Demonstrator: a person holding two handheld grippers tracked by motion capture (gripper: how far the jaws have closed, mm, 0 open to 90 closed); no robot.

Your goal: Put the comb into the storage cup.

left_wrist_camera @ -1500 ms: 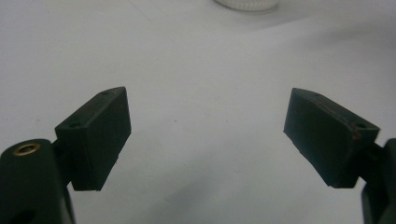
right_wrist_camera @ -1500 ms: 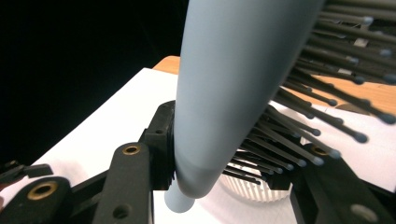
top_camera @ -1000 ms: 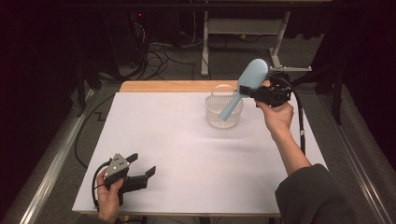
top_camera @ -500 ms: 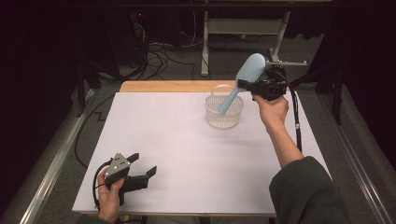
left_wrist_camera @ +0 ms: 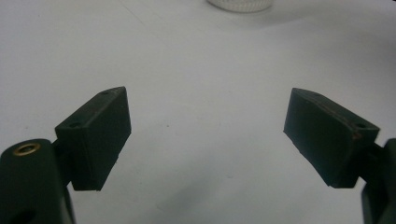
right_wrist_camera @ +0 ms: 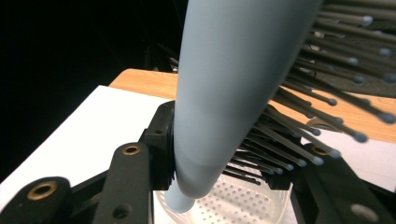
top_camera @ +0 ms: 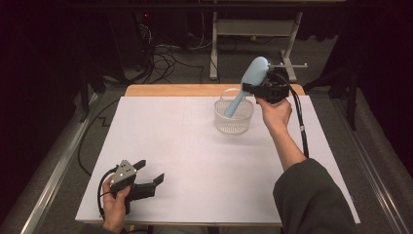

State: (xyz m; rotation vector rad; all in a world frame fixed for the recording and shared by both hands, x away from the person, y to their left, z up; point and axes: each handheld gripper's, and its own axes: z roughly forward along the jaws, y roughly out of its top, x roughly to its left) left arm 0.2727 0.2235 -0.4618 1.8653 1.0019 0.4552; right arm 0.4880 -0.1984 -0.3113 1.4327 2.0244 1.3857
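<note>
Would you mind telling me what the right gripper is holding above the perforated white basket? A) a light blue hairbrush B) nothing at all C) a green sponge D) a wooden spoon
A: the right gripper is clamped on a light blue hairbrush, its bristles plain in the right gripper view, with the handle end pointing down into the white basket.

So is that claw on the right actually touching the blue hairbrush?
Touching. The right gripper view shows the right claw clamped on the blue hairbrush, one jaw pressed against its back, the other in the bristles.

Only the basket (top_camera: pixel 234 117) interrupts the wide bare table (top_camera: pixel 185 146).
</note>
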